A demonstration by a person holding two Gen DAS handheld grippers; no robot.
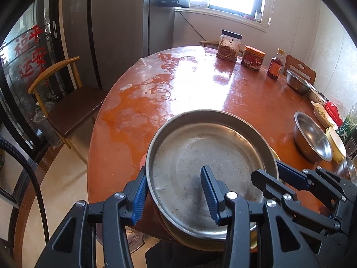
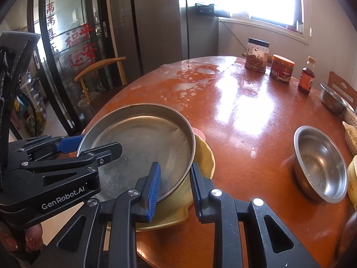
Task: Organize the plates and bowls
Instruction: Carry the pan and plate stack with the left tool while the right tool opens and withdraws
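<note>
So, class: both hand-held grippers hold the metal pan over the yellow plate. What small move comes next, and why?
Probably lower the metal pan level onto the yellow plate: the left hand-held gripper and right hand-held gripper clamp opposite rims.

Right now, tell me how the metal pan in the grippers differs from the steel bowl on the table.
The metal pan is wide, flat-bottomed and shallow; the steel bowl is narrower, deep and rounded. The pan sits on a yellow plate, gripped at its rim by the left gripper and right gripper; the bowl stands alone, untouched. Both are empty bare metal.

The metal pan hides most of the yellow plate beneath it.
</note>
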